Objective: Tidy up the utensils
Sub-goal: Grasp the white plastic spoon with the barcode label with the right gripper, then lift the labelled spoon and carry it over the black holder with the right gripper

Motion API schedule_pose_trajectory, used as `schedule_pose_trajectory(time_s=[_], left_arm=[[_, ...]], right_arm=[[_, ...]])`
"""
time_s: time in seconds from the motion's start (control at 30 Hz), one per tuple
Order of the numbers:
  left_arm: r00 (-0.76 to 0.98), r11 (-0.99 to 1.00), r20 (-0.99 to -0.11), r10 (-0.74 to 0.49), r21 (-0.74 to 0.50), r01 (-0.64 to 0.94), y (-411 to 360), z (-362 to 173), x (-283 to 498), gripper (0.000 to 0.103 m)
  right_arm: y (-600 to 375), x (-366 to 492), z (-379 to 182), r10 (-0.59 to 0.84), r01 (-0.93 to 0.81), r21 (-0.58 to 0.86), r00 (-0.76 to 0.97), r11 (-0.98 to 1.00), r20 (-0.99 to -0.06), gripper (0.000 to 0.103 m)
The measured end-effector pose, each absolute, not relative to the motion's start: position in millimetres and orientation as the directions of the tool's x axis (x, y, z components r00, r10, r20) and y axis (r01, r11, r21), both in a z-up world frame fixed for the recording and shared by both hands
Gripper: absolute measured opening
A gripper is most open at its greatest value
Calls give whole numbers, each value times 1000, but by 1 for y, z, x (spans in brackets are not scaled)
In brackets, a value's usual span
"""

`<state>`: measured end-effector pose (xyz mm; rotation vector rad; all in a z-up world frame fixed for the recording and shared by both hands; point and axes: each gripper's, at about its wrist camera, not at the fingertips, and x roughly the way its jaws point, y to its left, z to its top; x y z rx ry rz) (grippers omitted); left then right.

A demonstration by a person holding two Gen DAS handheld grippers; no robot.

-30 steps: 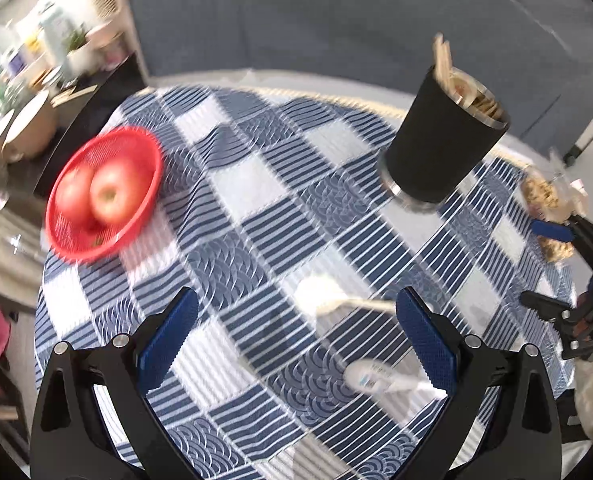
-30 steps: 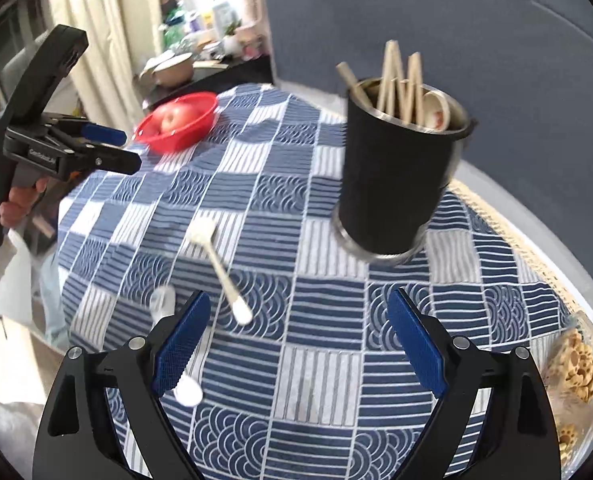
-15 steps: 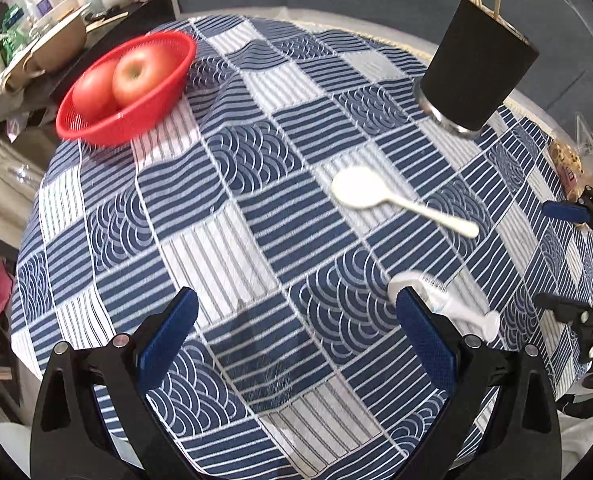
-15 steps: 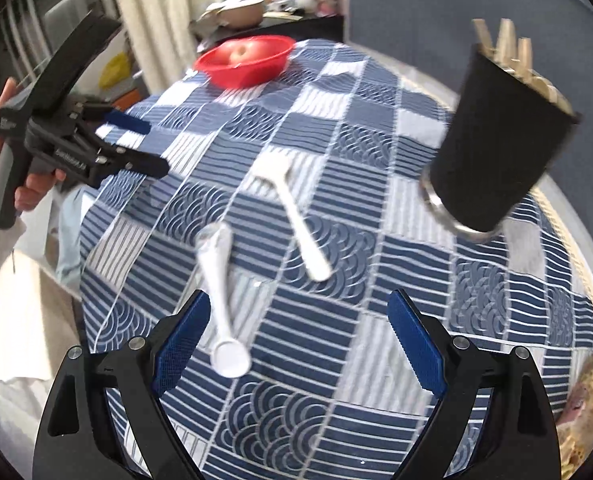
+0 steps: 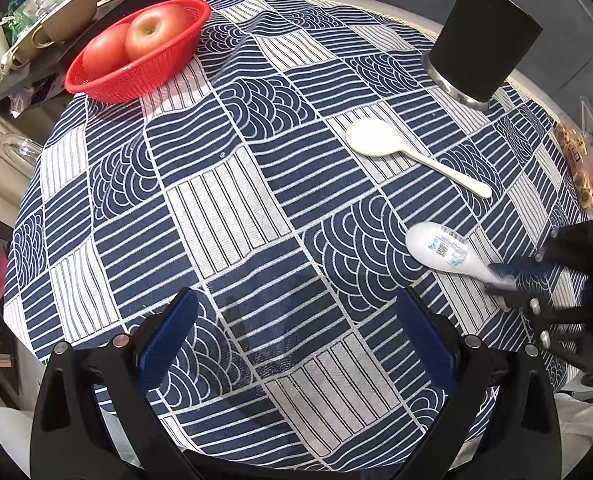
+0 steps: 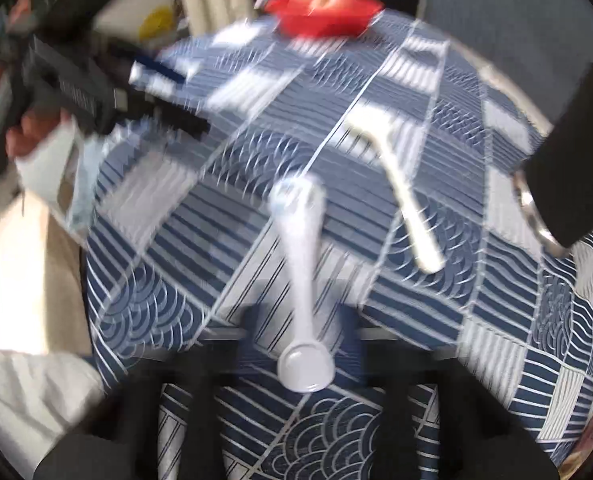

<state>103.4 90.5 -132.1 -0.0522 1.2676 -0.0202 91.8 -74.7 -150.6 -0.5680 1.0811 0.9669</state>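
A white spoon [image 5: 436, 246] with a printed label lies on the checked cloth, its handle toward the right. My right gripper [image 5: 504, 280] is down on that handle with its jaws closing, and the blue pads pinch it. The right wrist view is blurred, with the spoon [image 6: 300, 248] running up from between the gripper [image 6: 304, 332]. A cream spoon [image 5: 376, 142] lies just beyond it. The black utensil holder [image 5: 480, 40] stands at the far right with sticks inside. My left gripper [image 5: 300, 336] hovers open over the near cloth with nothing between its pads.
A red basket [image 5: 136, 76] with two apples sits at the table's far left. A clear bag of snacks [image 5: 580, 160] lies at the right edge. Bowls and bottles crowd a dark shelf [image 5: 56, 40] beyond the round table [image 5: 224, 208]. A hand [image 6: 28, 136] holds the left gripper.
My right gripper dropped onto the labelled spoon's handle, rolled, and its jaws came together on it. My left gripper sank closer to the cloth and stayed open.
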Motion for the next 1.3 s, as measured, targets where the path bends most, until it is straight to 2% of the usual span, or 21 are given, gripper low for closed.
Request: schedule_pose_trajectory(time_s=[0.2, 0.43, 0.93, 1.23, 1.3], left_arm=[[296, 997, -953, -64, -46, 66, 75, -134, 104, 97], [291, 984, -944, -152, -117, 134, 53, -143, 114, 97], [340, 909, -881, -330, -198, 367, 15, -125, 146, 95], [303, 819, -837, -455, -260, 512, 16, -108, 163, 74], [290, 786, -832, -472, -250, 565, 15, -101, 167, 61]], right_arm=[[-92, 104, -138, 440, -837, 157, 108, 524, -892, 10], [-113, 118, -117, 516, -794, 239, 107, 559, -850, 10], [-113, 143, -102, 503, -782, 257, 82, 568, -861, 10], [-102, 168, -86, 535, -763, 358, -20, 538, -845, 10], [-101, 174, -81, 544, -757, 382, -41, 531, -838, 10]])
